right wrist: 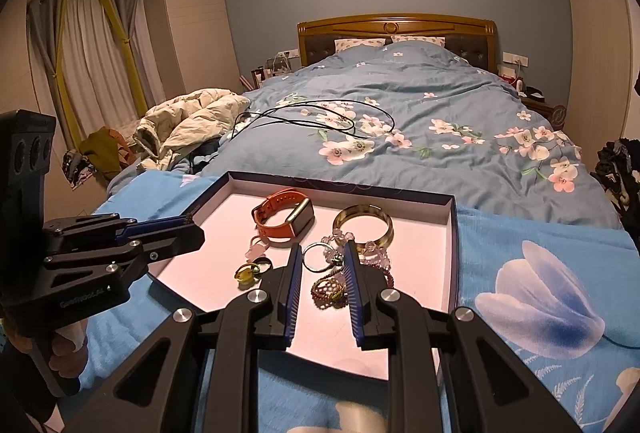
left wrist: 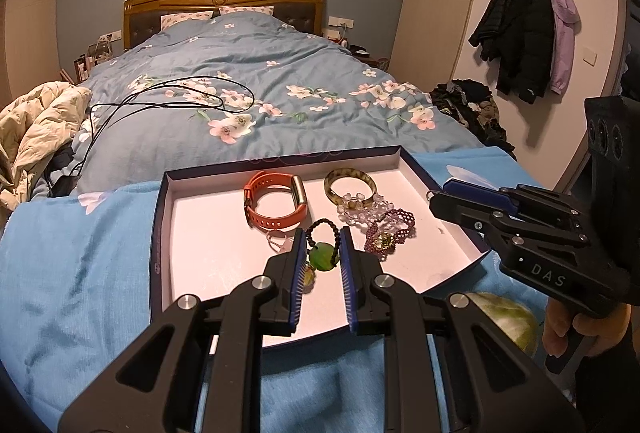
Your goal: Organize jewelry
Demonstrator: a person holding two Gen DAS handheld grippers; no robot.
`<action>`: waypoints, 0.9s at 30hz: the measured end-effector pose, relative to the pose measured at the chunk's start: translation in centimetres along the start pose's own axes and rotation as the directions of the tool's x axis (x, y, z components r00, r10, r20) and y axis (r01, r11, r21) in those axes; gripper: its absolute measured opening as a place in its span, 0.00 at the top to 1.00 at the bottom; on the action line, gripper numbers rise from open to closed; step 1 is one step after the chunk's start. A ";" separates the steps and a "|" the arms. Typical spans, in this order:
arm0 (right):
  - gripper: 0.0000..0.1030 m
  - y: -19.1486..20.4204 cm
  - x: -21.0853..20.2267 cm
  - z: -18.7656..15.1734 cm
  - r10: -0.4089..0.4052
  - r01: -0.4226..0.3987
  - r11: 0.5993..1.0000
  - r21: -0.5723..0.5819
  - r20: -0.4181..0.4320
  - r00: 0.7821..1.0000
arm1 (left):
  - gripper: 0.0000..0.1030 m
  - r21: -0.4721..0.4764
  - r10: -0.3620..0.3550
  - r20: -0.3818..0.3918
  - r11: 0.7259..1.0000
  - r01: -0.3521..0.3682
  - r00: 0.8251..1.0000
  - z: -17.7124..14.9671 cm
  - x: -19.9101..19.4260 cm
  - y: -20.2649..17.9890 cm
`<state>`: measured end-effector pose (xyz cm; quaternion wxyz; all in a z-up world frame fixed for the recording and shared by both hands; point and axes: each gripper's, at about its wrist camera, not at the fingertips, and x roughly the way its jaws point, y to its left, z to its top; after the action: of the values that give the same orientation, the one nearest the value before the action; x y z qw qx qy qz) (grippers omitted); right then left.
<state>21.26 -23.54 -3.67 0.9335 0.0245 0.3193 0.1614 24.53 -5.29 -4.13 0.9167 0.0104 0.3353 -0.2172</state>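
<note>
On the bed, our shallow box (left wrist: 160, 233) holds the jewelry: an orange watch (left wrist: 276, 199), a bangle (left wrist: 350, 185) and beaded pieces. Our left tool (left wrist: 323, 253) pinches a green pendant (left wrist: 323, 259) on its black bead loop. Our right tool (right wrist: 322, 267) hovers nearly pressed together, pinching nothing, over a silver ring (right wrist: 316, 257).

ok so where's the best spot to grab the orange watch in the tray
Take the orange watch by its strap loop, not the screen. It lies on its side with the band closed into a ring, so come down from above with one pad inside the ring and one outside, on the near left arc. That side faces bare tray floor, clear of the amber bangle.
</note>
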 end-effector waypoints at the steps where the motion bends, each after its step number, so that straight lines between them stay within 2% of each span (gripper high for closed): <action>1: 0.81 -0.1 0.2 0.1 -0.001 0.001 1.000 0.000 -0.001 1.000 | 0.84 -0.001 0.001 -0.001 1.000 -0.001 1.000 0.0 0.1 0.1; 27: 0.81 -0.1 3.0 0.2 -0.023 0.023 1.000 -0.009 -0.050 0.998 | 0.84 -0.001 0.030 -0.025 1.000 -0.031 0.999 0.6 2.3 0.4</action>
<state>23.64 -22.64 -5.27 0.9271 0.0127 0.3420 0.1526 26.63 -5.97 -5.18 0.9156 0.0177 0.3467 -0.2028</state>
